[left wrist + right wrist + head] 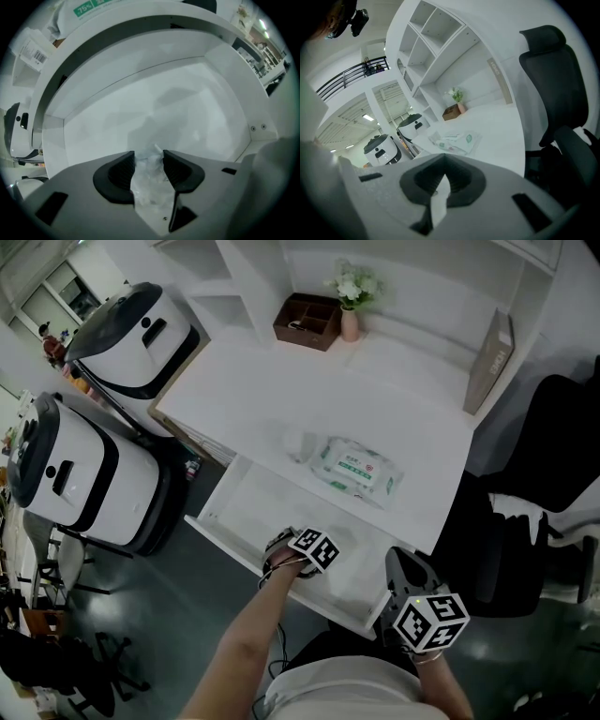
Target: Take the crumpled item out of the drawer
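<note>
The white desk [375,409] took up most of the scene, and its wide shallow drawer [248,498] stood pulled right out toward the person. So the opening part was done, and what remained was the taking out itself. A pack of wet wipes [356,468] lay on the desktop just beyond the drawer, with nothing to do with the job as far as I could judge.

The left gripper [149,157] was down inside the drawer near its front edge, pointing straight at the drawer floor. The person's left forearm [239,652] ran up to it from the near side. Its jaws stood fairly wide, and the crumpled item [150,187] filled the gap between them, with a dark pad against each side of it. The item was a whitish, half-clear wad, and I could not tell whether it was wrapper or tissue. It seemed to sit on the drawer floor, not yet lifted. To my eye the grasp was just being made, so the firm squeeze, the lift and the carry clear of the drawer were all left to do.

The right gripper [444,161] hung off to the right by the drawer's near right corner, tipped a little downward and aimed across the desk. Its jaw tips were together, with nothing between them that I could see.
</note>
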### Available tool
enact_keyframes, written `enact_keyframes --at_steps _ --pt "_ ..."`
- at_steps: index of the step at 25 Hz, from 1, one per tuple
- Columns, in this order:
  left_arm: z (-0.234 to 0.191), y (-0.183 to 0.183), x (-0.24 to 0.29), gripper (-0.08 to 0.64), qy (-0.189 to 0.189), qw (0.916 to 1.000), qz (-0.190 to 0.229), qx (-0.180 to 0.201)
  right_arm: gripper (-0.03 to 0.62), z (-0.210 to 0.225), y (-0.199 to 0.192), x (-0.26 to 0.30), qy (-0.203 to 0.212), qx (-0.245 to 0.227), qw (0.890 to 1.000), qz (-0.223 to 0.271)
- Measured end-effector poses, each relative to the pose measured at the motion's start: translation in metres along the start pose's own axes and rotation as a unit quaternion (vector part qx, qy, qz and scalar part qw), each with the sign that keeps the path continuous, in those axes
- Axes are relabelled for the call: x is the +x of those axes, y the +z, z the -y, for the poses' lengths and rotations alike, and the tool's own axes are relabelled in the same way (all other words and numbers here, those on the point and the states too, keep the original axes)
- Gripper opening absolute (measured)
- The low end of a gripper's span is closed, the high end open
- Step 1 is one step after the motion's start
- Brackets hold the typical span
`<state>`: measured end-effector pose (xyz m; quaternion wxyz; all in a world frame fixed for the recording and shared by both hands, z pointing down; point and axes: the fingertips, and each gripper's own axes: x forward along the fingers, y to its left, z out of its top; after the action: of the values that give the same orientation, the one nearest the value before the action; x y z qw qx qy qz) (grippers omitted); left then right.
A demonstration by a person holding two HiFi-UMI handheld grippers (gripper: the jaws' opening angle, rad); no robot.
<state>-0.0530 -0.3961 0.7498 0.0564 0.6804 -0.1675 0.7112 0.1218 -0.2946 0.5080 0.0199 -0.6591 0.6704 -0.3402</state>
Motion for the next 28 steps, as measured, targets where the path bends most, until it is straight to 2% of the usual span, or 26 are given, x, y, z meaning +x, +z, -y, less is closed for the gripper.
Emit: enact_keyframes --at_steps 5,8,12,16,22,28 --pt "0.000 0.002 0.000 0.160 -0.008 0.9999 0.006 -0.012 0.002 0.004 0.000 0.000 -0.005 0.003 1.000 0.000" --pt "-0.001 0.004 -0.004 0.106 0.000 0.9996 0.019 -0.021 0.002 0.004 0.000 0.000 -0.004 0.004 1.000 -0.001" --pt "-0.004 0.009 -0.011 0.060 0.004 0.9982 0.045 -0.040 0.002 0.002 0.000 -0.001 -0.003 0.003 1.000 -0.001" --pt "-0.005 0.014 -0.025 0.052 0.002 0.9952 0.078 -0.059 0.002 0.001 -0.001 -0.001 0.000 0.001 1.000 -0.002" --pt "-0.013 0.031 -0.065 0.051 0.010 0.9823 0.160 -0.097 0.002 -0.004 0.000 0.000 0.005 -0.002 1.000 -0.001" --pt "-0.020 0.046 -0.106 0.051 0.009 0.9631 0.232 -0.136 0.002 -0.012 0.000 -0.003 0.012 -0.008 1.000 0.004"
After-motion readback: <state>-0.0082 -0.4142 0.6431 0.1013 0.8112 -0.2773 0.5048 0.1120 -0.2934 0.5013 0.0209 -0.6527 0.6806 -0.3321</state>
